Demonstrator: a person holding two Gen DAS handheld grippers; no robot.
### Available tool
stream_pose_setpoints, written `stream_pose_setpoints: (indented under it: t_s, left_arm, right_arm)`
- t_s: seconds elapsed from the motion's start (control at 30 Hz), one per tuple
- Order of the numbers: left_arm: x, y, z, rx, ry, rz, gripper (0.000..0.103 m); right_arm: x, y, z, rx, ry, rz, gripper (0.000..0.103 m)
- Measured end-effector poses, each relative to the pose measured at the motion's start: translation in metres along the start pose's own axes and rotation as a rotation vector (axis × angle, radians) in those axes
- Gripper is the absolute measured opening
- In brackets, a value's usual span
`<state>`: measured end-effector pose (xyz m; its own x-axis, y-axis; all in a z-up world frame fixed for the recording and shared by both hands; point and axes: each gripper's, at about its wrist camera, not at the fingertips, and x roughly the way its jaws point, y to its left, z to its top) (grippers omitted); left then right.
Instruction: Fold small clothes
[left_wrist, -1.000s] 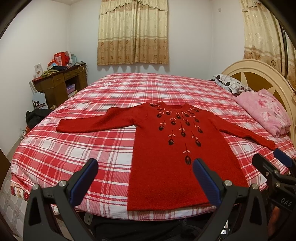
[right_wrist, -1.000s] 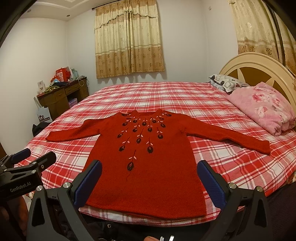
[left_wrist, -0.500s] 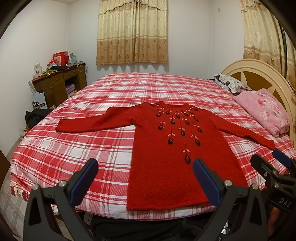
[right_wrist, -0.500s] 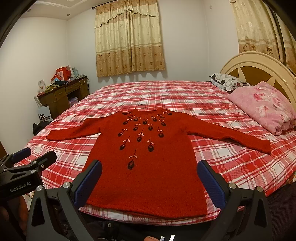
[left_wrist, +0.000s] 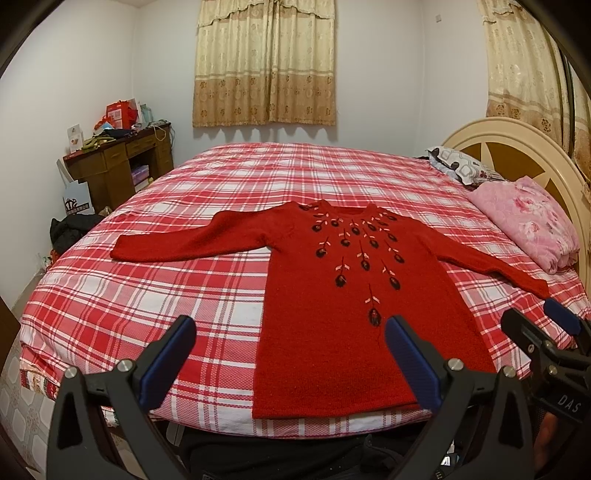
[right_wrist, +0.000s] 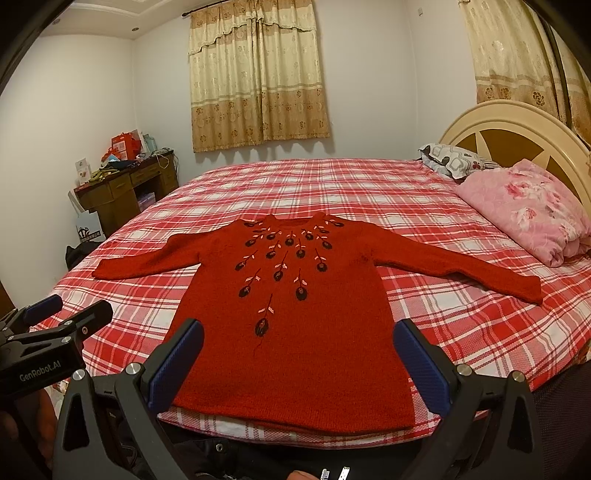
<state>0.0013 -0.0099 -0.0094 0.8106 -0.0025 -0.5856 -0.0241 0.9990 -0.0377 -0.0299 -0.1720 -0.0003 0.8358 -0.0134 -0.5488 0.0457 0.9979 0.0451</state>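
A red knitted sweater (left_wrist: 343, 295) (right_wrist: 295, 306) with dark embroidered flowers lies flat on the red-and-white plaid bed (left_wrist: 147, 295) (right_wrist: 461, 325), both sleeves spread out, hem toward me. My left gripper (left_wrist: 290, 360) hovers open above the bed's near edge, in front of the hem's left part, holding nothing. My right gripper (right_wrist: 299, 363) is open too, over the hem's middle, with nothing between its fingers. Each gripper shows at the edge of the other's view: the right gripper (left_wrist: 539, 325) and the left gripper (right_wrist: 66, 314).
A folded pink quilt (left_wrist: 528, 225) (right_wrist: 528, 214) and a patterned pillow (left_wrist: 458, 166) lie by the cream headboard (right_wrist: 517, 129) on the right. A cluttered wooden desk (left_wrist: 114, 162) stands against the left wall, bags on the floor beside it. Curtains hang at the far wall.
Both views have shifted only slightly; the sweater lies as before and both grippers stay open.
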Motion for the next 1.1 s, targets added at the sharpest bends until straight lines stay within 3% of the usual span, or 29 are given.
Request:
stream_pose_setpoints:
  t_s: [0.9, 1.1]
  left_arm:
    - [0.015, -0.001, 0.002, 0.009, 0.062, -0.052, 0.103]
    - [0.039, -0.005, 0.006, 0.092, 0.073, -0.028, 0.103]
  right_arm:
    - [0.017, -0.003, -0.005, 0.015, 0.07, 0.041, 0.102]
    - [0.04, -0.017, -0.011, 0.06, 0.131, 0.082, 0.102]
